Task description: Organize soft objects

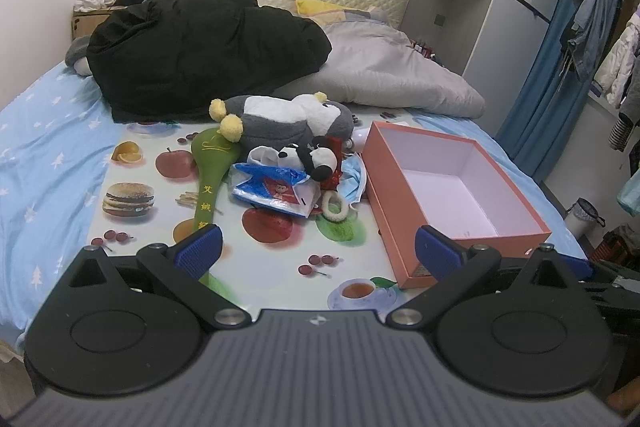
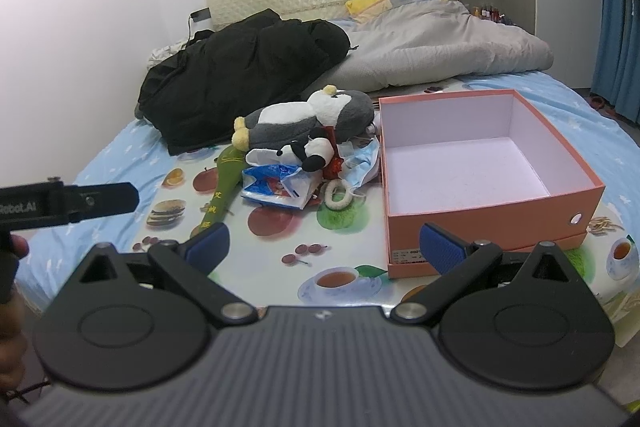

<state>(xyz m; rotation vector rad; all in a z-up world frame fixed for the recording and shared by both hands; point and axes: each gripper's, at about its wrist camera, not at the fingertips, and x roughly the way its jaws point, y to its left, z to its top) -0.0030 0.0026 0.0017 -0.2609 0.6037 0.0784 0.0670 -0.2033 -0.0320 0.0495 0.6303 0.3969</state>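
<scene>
While both grippers (image 1: 316, 253) (image 2: 324, 245) hover wide open and empty, the penguin (image 1: 288, 119) left of the box (image 1: 404, 203) looks light, squashy; pinch its body.

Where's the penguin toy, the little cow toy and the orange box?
penguin toy (image 1: 280, 119), left wrist view, on its white belly.
little cow toy (image 1: 320, 159), left wrist view, on its head.
orange box (image 2: 480, 223), right wrist view, on its near outer wall.
</scene>
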